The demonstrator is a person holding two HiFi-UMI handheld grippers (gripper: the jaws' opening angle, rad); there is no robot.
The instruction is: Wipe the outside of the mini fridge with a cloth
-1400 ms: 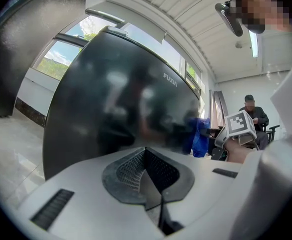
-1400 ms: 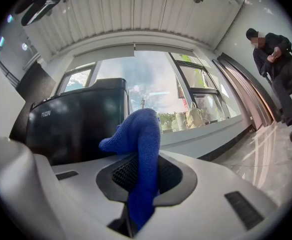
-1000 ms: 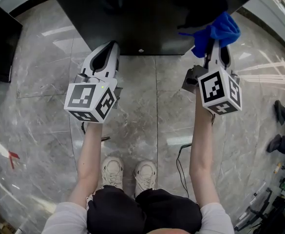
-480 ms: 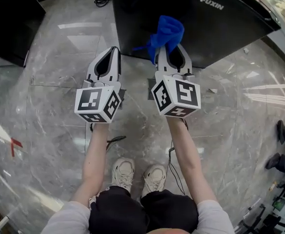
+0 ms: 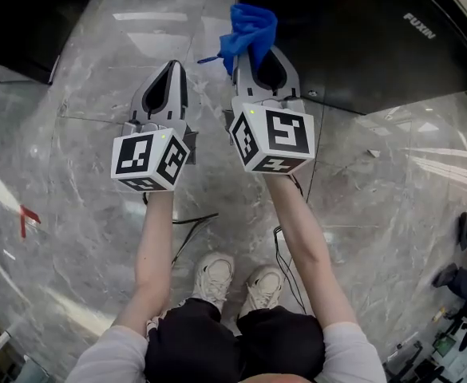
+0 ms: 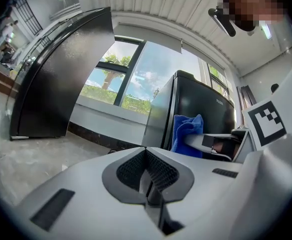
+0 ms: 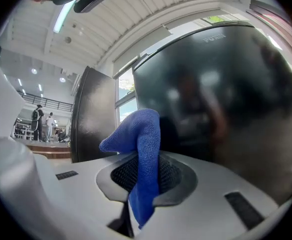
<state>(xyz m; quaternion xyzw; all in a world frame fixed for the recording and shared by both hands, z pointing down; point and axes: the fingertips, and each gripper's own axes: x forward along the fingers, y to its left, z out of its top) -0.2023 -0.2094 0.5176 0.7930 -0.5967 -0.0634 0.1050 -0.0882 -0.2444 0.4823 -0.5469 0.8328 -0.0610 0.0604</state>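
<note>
The black mini fridge stands on the marble floor at the upper right of the head view; its glossy side fills the right gripper view. My right gripper is shut on a blue cloth, which bunches up at the fridge's left corner. The cloth stands up between the jaws, close to the fridge; contact is not clear. My left gripper hangs just to the left over the floor, shut and holding nothing. From the left gripper view, the cloth shows against the fridge.
A second black cabinet stands at the upper left, tall in the left gripper view. Cables lie on the floor near my shoes. Another person's shoes are at the right edge.
My right gripper has carried the cloth leftward along the fridge, from its right part to its left corner. The left gripper has stayed beside it, still shut.
</note>
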